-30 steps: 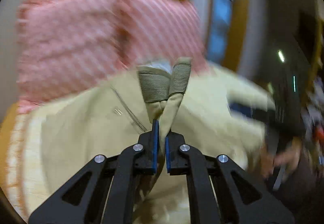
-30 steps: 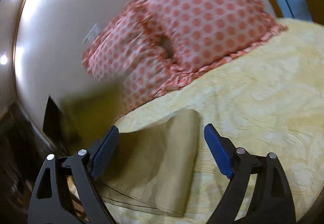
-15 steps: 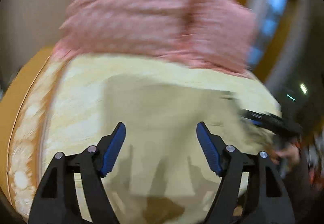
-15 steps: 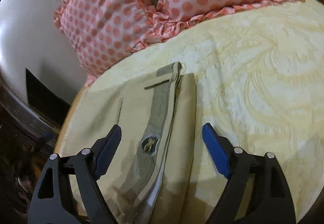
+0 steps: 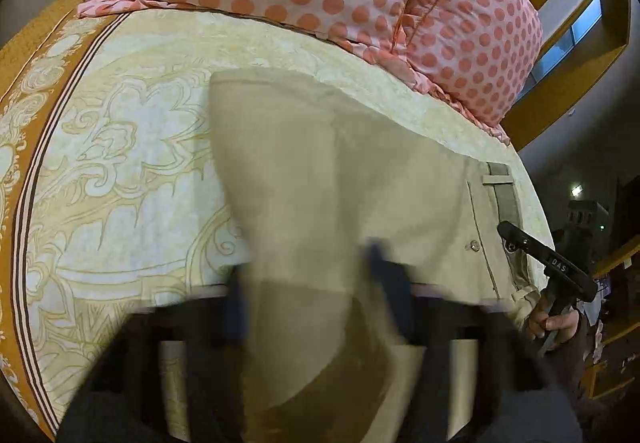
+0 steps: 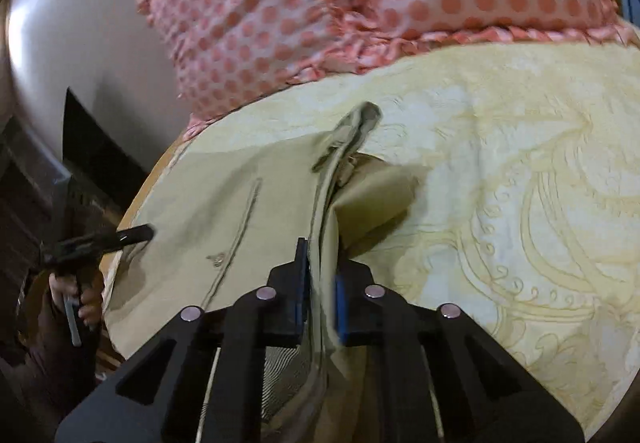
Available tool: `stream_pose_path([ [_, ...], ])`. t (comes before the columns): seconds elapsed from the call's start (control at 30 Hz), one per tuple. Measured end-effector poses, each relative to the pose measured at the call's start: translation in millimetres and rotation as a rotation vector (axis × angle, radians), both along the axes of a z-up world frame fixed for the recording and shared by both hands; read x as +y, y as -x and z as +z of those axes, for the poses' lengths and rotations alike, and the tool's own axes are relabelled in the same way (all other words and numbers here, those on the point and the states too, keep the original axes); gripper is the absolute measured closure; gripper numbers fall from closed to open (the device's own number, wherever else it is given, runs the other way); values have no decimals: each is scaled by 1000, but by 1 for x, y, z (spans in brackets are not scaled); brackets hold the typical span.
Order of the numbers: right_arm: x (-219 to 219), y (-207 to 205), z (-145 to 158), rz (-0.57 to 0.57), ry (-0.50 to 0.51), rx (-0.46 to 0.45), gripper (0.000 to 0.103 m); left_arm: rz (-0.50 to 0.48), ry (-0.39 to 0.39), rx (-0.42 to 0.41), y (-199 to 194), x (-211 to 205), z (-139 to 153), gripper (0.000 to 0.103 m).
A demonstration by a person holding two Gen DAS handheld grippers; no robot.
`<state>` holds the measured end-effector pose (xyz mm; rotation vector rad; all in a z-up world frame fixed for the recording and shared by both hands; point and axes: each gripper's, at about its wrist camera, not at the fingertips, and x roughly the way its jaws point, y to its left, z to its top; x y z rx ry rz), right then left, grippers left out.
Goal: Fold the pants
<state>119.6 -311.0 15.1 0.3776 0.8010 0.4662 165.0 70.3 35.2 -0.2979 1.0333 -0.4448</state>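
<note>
A pale yellow bedspread with raised scroll patterns (image 5: 132, 171) is seen covering the bed, its orange border visible only in the left wrist view. Two pink pillows with coral polka dots and ruffled edges (image 6: 400, 3) are propped at the head. Smooth khaki cotton pants (image 5: 360, 171) lie spread on the bedspread. The right hand-held gripper (image 6: 320, 303) is clamped on their ribbed waistband (image 6: 352, 131). The left hand-held gripper (image 5: 308, 303) is blurred; its opening cannot be told.
</note>
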Motion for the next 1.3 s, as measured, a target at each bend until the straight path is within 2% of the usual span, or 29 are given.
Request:
stream_pose_path([
  [0.03, -2, -1, 4, 6, -16, -7, 93, -8, 31, -5, -2, 1, 4, 89],
  [0.1, -6, -9, 11, 2, -44, -5, 93, -9, 57, -29, -9, -1, 13, 93],
  [0.2, -11, -31, 27, -13, -49, -34, 94, -9, 41, -84, -27, -10, 28, 94],
  [0.3, -14, -61, 46, -60, -10, -85, 94, 20, -9, -172, -53, -24, 42, 94],
  [0.37, -17, -82, 49, -117, 44, -112, 94, 70, -86, -207, -77, -35, 39, 91],
  [0.4, -17, -94, 46, -136, 81, -98, 92, 86, -149, -198, -86, -40, 34, 84],
  [0.43, -17, -105, 39, -148, 123, -57, 86, 102, -228, -180, -94, -45, 29, 78],
  [0.47, -18, -109, 34, -171, 159, -12, 82, 107, -261, -177, -94, -46, 28, 76],
  [0.5, -20, -109, 32, -186, 178, 10, 76, 114, -273, -191, -89, -45, 30, 73],
  [0.53, -21, -102, 32, -206, 198, 9, 70, 138, -302, -240, -75, -44, 39, 68],
  [0.57, -21, -90, 36, -213, 206, -23, 66, 141, -307, -276, -64, -44, 45, 63],
  [0.6, -20, -80, 40, -204, 199, -51, 62, 137, -288, -313, -50, -44, 52, 53],
  [0.63, -16, -66, 44, -176, 178, -89, 62, 125, -258, -331, -40, -44, 56, 49],
  [0.73, -4, -48, 46, -99, 133, -107, 61, 43, -162, -289, -31, -54, 55, 46],
  [0.8, 10, -49, 38, -35, 118, -57, 57, 0, -138, -198, -38, -66, 40, 46],
  [0.87, 20, -63, 14, -21, 178, 66, 52, -1, -191, -102, -52, -78, 17, 48],
  [0.9, 19, -62, 16, -30, 174, 40, 49, 0, -219, -106, -53, -81, 12, 48],
  [0.93, 19, -63, 17, -60, 207, 67, 49, 2, -266, -141, -49, -86, 16, 51],
  [0.97, 19, -60, 21, -84, 220, 75, 47, 3, -298, -142, -42, -89, 19, 51],
  [1.0, 19, -51, 26, -116, 236, 65, 36, 5, -305, -148, -34, -89, 22, 49],
  [1.03, 21, -40, 33, -132, 244, 38, 23, 2, -292, -167, -18, -87, 27, 40],
  [1.07, 26, -20, 40, -134, 231, -18, 17, 5, -282, -192, 1, -84, 32, 32],
  [1.1, 30, -5, 42, -128, 221, -51, 11, 14, -286, -205, 12, -83, 33, 18],
  [1.13, 37, 10, 42, -120, 221, -76, 10, 40, -299, -223, 31, -80, 33, 11],
  [1.23, 57, 39, 28, -127, 267, -86, 10, 92, -315, -213, 70, -77, 23, 5],
  [1.3, 72, 48, 12, -133, 306, -52, 10, 122, -319, -188, 83, -75, 14, 4],
])
